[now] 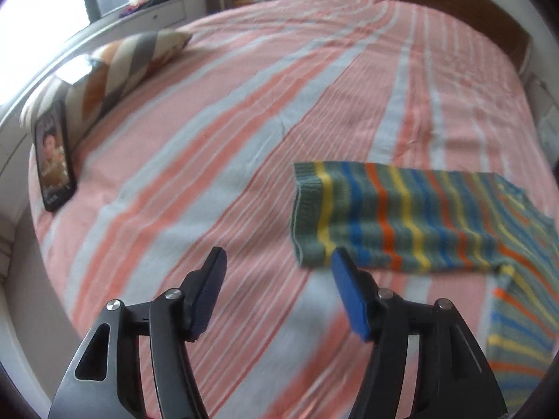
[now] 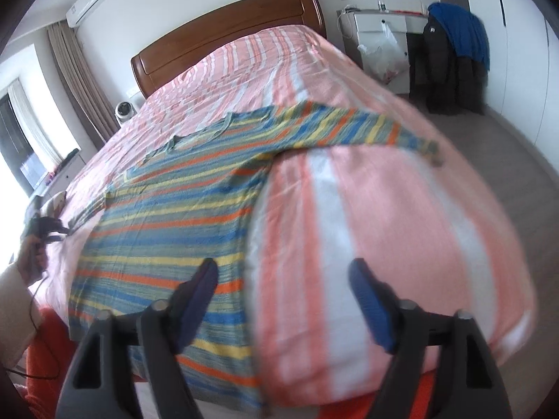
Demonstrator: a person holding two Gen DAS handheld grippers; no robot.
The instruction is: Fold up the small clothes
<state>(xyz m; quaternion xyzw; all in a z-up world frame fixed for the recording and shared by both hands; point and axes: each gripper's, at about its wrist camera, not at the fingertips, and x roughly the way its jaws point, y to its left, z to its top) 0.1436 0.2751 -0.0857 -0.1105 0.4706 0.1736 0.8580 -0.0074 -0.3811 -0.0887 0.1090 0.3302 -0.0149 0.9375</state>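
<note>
Striped knit sweater lies flat on the bed, front up, hem toward you at the near edge, collar toward the wooden headboard. One sleeve runs straight out to the right across the pink-and-white bedspread; the other sleeve reaches left, its ribbed cuff just ahead of your left tool.

Left gripper: jaws spread wide, nothing between them, hovering above the sheet just short of the cuff. Right gripper: jaws also spread, empty, hanging over the hem edge where sweater meets bare sheet.

Handling, as a judgement: soft, light knit, limp rather than stiff. It will sag and drape from any single pinch and may drag the loose bedspread with it. Stretchy, so a hard pull could distort the shape. Not fragile, not slippery against the blue pads.

Where to take hold: the ribbed cuff looks the firmest part of the left sleeve, so pinch there with your left tool. With the right, the far cuff or the shoulder seam would give cleaner control than mid-body fabric.

Off to the left, a phone leans on a striped pillow, well apart from the work
</note>
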